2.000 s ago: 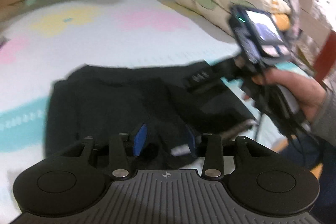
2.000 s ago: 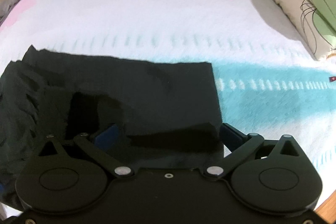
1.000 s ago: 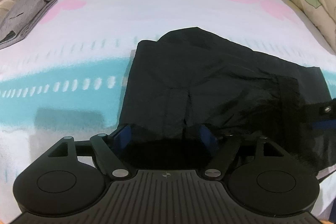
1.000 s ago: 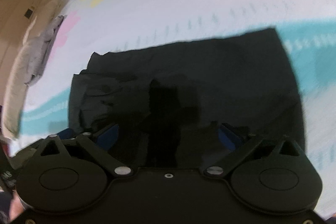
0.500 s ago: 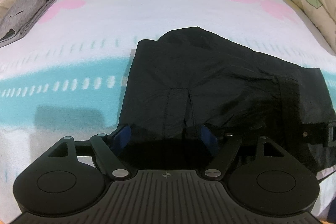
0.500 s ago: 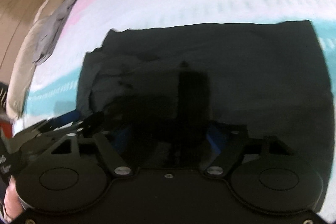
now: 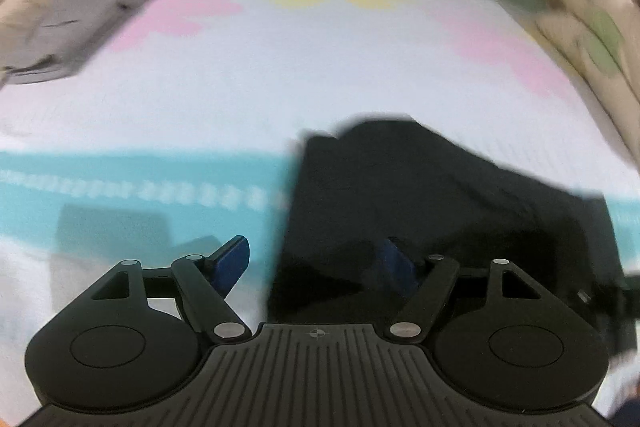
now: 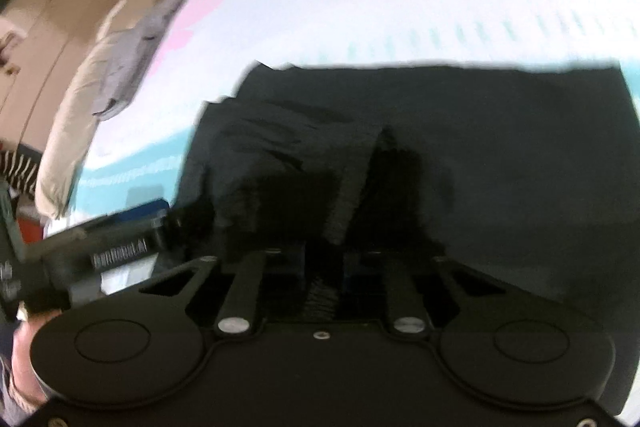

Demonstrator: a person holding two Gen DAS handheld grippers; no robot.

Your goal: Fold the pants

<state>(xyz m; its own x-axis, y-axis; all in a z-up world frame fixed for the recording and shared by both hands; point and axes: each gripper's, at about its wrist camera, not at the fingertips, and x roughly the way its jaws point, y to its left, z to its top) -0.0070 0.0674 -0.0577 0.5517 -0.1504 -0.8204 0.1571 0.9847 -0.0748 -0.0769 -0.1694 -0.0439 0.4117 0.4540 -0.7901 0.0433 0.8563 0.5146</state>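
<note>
Black pants lie partly folded on the flowered bedsheet. My left gripper hovers open over their near left edge. One of its blue pads is over the sheet and the other is over the cloth, and neither presses on anything. In the right wrist view the pants fill the middle. My right gripper is closing its jaws, with a raised ridge of black fabric pinched between them. The left gripper shows at the left of that view, with a hand behind it.
A folded grey garment lies at the far left of the bed, and it rests on a cream pillow. Leaf-print pillows line the right side. A wooden bed frame curves along the back.
The right jaws have come together from wide open onto a fold of the pants. The left gripper has shifted left and up, so its left pad is now off the cloth.
</note>
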